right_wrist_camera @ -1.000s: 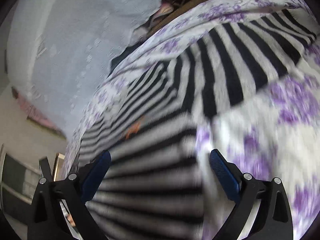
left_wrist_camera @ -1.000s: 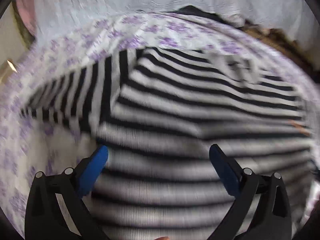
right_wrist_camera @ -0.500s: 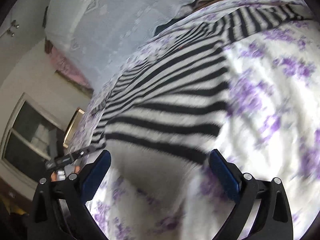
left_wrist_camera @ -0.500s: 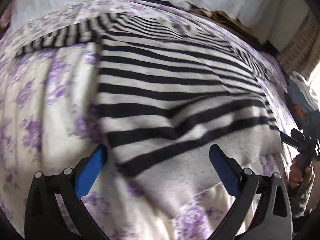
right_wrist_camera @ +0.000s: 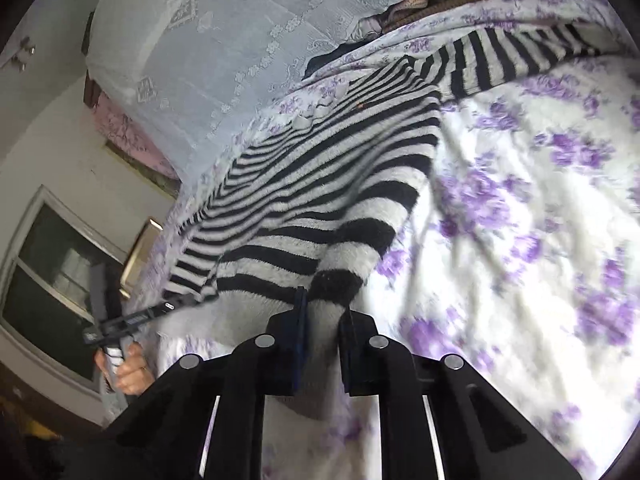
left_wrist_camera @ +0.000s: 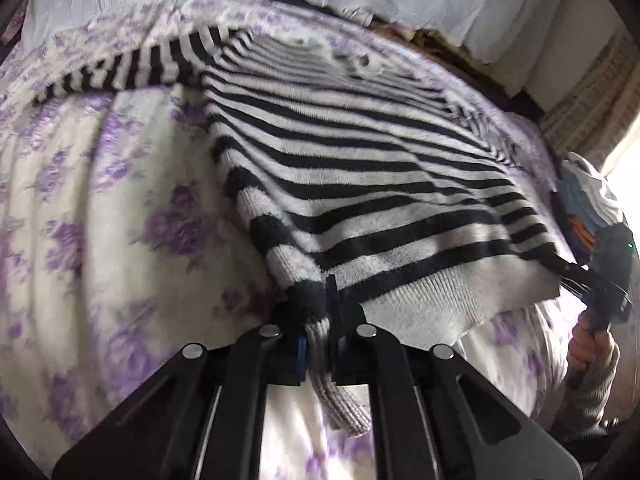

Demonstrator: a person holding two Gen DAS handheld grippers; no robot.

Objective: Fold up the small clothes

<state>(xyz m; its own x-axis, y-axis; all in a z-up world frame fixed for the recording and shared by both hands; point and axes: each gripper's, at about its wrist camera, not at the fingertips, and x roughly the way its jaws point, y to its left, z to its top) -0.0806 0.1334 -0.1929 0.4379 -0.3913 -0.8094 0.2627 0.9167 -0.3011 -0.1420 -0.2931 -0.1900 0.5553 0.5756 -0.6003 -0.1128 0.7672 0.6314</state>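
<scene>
— Jaws of the left gripper [left_wrist_camera: 318, 344] are shut on the ribbed hem corner of the striped sweater [left_wrist_camera: 360, 168]; are the right ones set likewise?

— Nearly: the right gripper [right_wrist_camera: 322, 340] jaws are closing on the opposite hem corner, cloth already pinched between them.

— Where is the garment lying?

— Ahead of both jaws, spread across the floral bedspread [left_wrist_camera: 120, 200], sleeves stretched to the far sides.

— How should the fold be carried out?

— Both corners are best lifted together, kept level and taut, and carried toward the collar, so that no slack is dragged or bunched.
</scene>
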